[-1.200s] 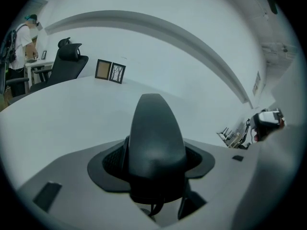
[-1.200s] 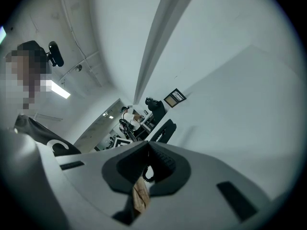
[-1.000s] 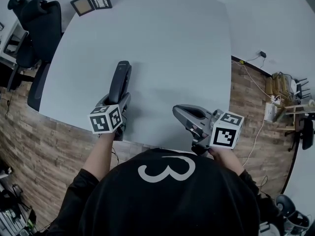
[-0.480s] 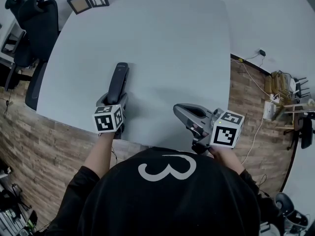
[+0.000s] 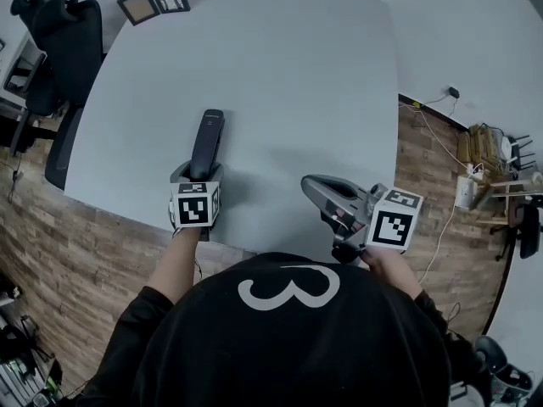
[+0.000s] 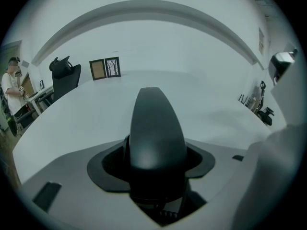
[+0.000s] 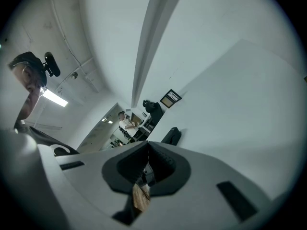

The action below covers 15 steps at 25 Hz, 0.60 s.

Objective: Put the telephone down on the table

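A black telephone handset (image 5: 208, 137) points away from me over the near left part of the grey table (image 5: 288, 66). My left gripper (image 5: 200, 170) is shut on its near end; in the left gripper view the telephone (image 6: 156, 128) fills the gap between the dark pads of the left gripper (image 6: 156, 166). Whether the handset touches the tabletop I cannot tell. My right gripper (image 5: 310, 185) hovers by the table's front edge, to the right of the telephone, shut and holding nothing. The right gripper (image 7: 147, 153) shows its pads meeting.
Two small picture frames (image 5: 157, 1) stand at the table's far left corner. A black office chair (image 5: 64, 45) is beside the left edge. Cables and a power strip (image 5: 465, 192) lie on the wood floor to the right. A person (image 6: 10, 87) stands far off.
My left gripper has shifted a little to the right and turned, so the telephone now points more straight away. The right gripper has barely moved.
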Motion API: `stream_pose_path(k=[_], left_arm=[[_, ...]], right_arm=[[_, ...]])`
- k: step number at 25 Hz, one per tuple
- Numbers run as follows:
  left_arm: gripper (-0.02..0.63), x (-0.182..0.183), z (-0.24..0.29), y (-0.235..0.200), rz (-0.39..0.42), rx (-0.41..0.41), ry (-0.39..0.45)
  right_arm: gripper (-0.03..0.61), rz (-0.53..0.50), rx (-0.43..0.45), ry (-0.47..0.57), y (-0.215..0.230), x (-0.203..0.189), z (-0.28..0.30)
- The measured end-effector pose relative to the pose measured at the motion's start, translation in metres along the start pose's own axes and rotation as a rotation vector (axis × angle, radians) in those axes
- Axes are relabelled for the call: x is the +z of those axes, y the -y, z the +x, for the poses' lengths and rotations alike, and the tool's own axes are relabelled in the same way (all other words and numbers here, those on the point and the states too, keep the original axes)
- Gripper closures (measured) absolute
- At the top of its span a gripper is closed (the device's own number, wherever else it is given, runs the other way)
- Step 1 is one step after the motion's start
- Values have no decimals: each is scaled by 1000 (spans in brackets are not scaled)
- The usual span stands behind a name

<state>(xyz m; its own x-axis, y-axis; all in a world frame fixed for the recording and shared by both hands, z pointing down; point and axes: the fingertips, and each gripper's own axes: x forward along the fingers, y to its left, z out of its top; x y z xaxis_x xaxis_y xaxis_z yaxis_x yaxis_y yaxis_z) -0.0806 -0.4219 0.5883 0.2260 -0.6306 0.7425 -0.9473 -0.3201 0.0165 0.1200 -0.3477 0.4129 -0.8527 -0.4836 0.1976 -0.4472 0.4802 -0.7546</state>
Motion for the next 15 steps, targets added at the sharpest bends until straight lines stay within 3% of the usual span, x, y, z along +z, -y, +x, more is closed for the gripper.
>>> stream_pose_path(k=[6, 11, 15], left_arm=[[318, 1, 2, 2, -8, -3, -7], [235, -2, 2, -7, -52, 36, -4], [203, -1, -5, -3, -81, -9, 15]], right_arm=[[569, -8, 6, -13, 0, -2, 1], [568, -5, 8, -20, -1, -8, 3], [568, -12, 6, -28, -6, -14, 6]])
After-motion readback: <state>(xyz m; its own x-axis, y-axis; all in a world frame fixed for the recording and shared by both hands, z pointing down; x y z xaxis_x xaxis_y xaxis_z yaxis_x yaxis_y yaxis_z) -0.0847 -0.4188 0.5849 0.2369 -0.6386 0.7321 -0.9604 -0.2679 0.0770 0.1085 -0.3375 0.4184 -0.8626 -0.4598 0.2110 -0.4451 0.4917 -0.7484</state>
